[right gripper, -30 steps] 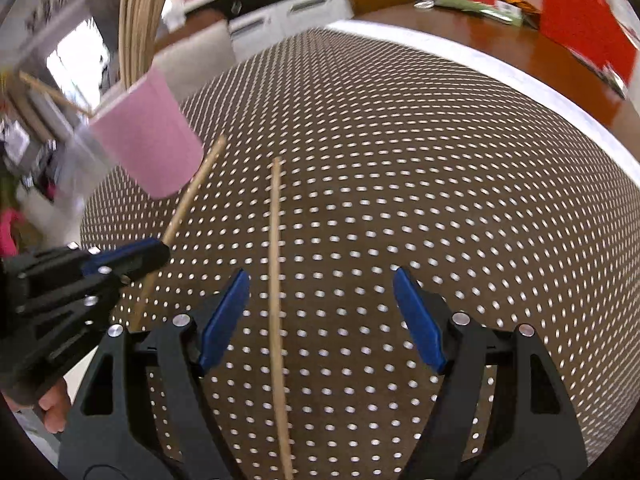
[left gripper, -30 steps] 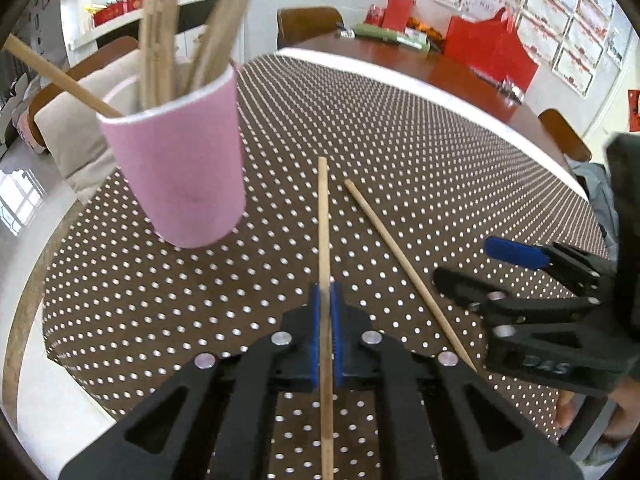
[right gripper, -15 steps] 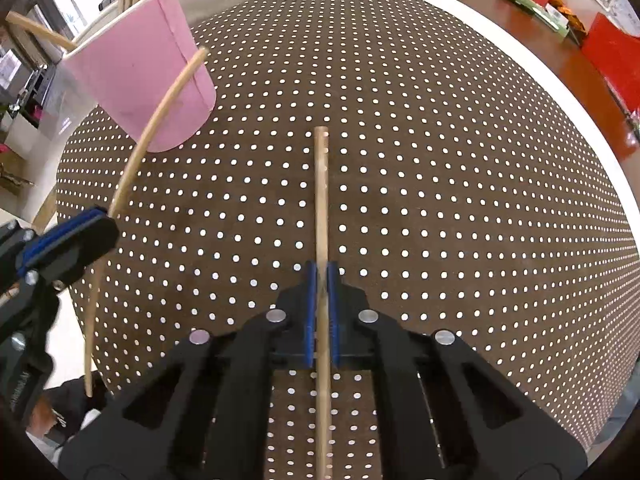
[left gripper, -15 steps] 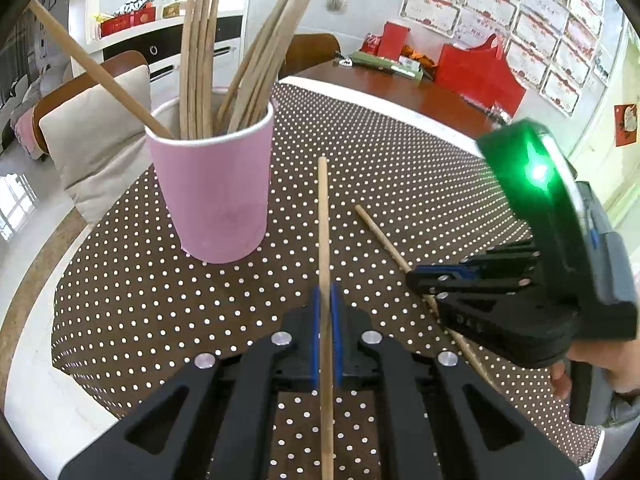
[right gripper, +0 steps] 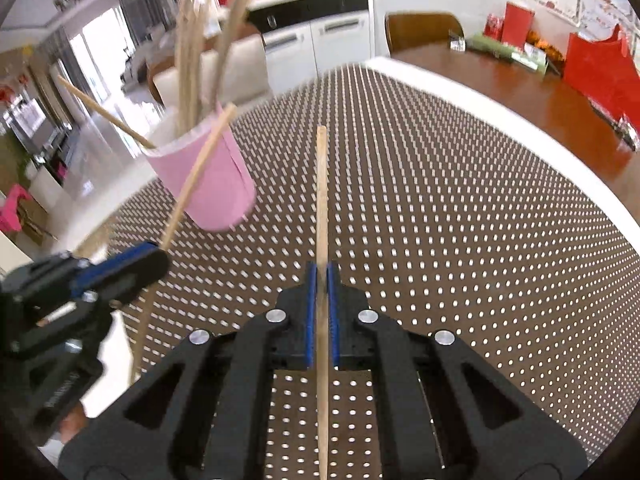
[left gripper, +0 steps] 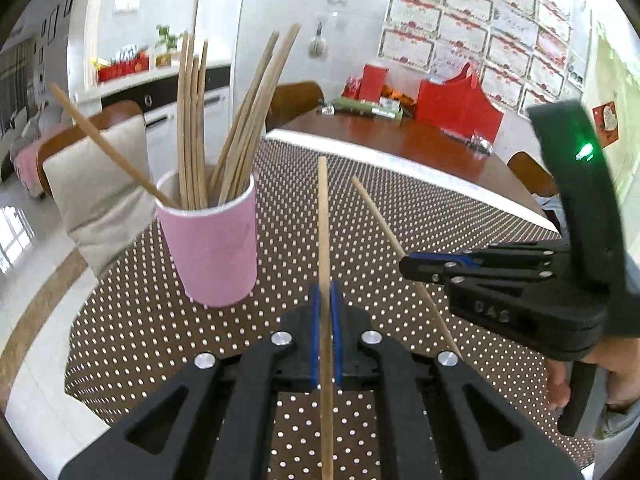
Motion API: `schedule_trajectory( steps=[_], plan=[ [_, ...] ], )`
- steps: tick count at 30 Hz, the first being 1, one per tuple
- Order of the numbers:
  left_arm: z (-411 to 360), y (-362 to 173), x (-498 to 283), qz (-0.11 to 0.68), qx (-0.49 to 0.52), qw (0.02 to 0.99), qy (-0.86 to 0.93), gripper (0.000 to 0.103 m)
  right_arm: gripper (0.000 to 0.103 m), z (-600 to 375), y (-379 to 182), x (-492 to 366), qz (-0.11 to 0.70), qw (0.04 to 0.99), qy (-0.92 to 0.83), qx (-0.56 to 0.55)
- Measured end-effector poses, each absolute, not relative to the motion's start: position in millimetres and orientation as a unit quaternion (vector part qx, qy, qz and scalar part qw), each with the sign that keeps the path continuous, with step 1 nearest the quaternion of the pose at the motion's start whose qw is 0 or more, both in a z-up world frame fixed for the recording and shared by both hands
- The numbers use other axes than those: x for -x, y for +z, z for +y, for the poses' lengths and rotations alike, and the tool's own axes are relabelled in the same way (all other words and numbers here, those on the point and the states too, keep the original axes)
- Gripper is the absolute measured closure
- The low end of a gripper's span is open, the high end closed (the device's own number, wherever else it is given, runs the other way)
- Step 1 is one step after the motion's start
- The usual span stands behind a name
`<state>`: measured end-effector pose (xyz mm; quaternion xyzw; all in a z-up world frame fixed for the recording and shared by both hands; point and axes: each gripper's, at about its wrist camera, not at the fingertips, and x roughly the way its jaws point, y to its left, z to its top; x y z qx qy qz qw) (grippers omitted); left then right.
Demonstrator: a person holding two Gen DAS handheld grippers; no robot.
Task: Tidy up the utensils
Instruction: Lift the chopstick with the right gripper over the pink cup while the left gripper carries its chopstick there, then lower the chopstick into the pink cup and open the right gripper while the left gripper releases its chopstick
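Observation:
A pink cup (left gripper: 212, 248) stands on the dotted tablecloth and holds several wooden chopsticks (left gripper: 192, 120). My left gripper (left gripper: 325, 304) is shut on one wooden chopstick (left gripper: 323, 216), held above the table to the right of the cup. My right gripper (right gripper: 321, 280) is shut on another chopstick (right gripper: 321, 184), also lifted. In the left wrist view the right gripper (left gripper: 416, 264) and its chopstick (left gripper: 384, 228) are on the right. In the right wrist view the cup (right gripper: 208, 184) is at the left, with the left gripper (right gripper: 140, 264) and its chopstick (right gripper: 196, 176) in front of it.
The brown dotted tablecloth (right gripper: 460, 208) covers a round table. A bare wooden table part (left gripper: 400, 140) with red bags (left gripper: 456, 104) lies behind. Chairs (left gripper: 96, 160) stand at the left beyond the table edge.
Both grippers have lifted with their chopsticks and tilted up. The right gripper closed on its chopstick a second ago. The cup now appears farther and more upright in both views.

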<state>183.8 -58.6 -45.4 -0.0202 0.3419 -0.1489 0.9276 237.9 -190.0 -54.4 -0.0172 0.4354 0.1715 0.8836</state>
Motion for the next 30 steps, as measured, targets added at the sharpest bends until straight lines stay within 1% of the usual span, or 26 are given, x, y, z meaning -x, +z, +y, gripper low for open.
schedule_trajectory(
  steps=[4, 9, 12, 19, 26, 30],
  plan=[
    [-61, -27, -170, 0.299, 0.022, 0.941, -0.156, 0.097, 0.097, -202, -29, -220, 0.39, 0.901, 0.19, -0.002],
    [-55, 3, -153, 0.223, 0.028, 0.963, -0.15, 0.097, 0.097, -202, 6, -200, 0.322, 0.925, 0.202, -0.029],
    [-48, 22, -147, 0.175, 0.038, 0.974, -0.137, 0.097, 0.097, -204, 25, -193, 0.268, 0.938, 0.212, -0.06],
    [-30, 62, -142, 0.075, 0.048, 0.991, -0.104, 0.097, 0.097, -190, 48, -198, 0.172, 0.96, 0.207, -0.077],
    [-13, 80, -157, 0.015, 0.064, 0.995, -0.073, 0.097, 0.097, -174, 61, -206, 0.105, 0.972, 0.202, -0.062],
    [-3, 75, -178, 0.006, 0.089, 0.994, -0.07, 0.097, 0.097, -172, 63, -215, 0.082, 0.971, 0.21, -0.079]
  ],
)
